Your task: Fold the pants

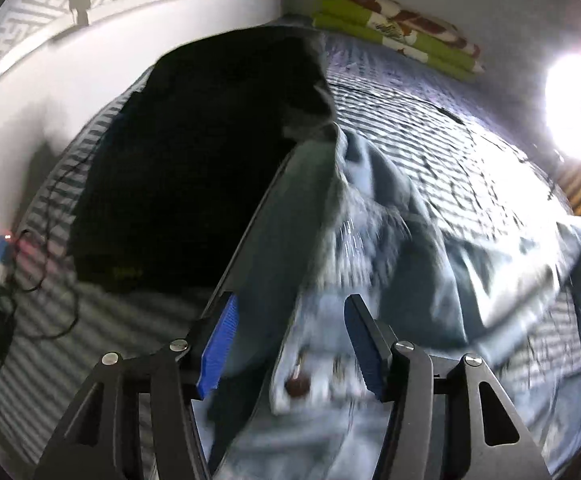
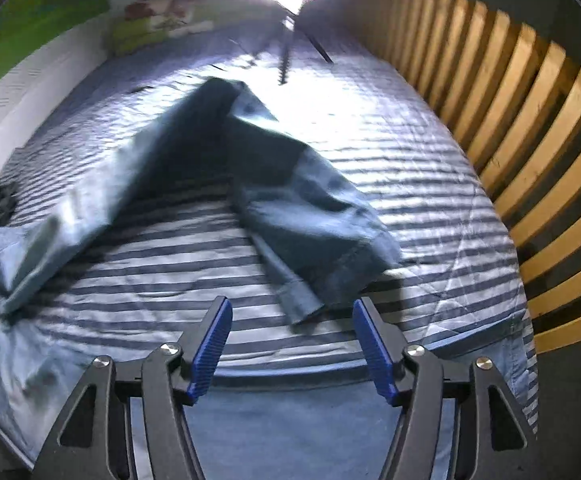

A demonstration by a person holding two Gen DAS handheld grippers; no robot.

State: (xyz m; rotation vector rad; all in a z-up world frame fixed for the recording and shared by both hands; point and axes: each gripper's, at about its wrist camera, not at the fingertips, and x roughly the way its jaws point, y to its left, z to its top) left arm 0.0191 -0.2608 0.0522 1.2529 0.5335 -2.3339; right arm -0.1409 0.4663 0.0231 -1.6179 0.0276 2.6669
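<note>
Pants point(image 2: 290, 184) spread on striped bed point(image 2: 430, 208), left tool point(image 1: 288, 344) over waistband, right tool point(image 2: 290, 344) near hem, both parted, empty

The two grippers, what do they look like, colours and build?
Both look alike. The left gripper and right gripper each have two black fingers built from angular linkage arms with triangular cut-outs and silver round pivot pins. Each fingertip carries a blue ribbed pad. No cables, markings or sleeves show.
</note>
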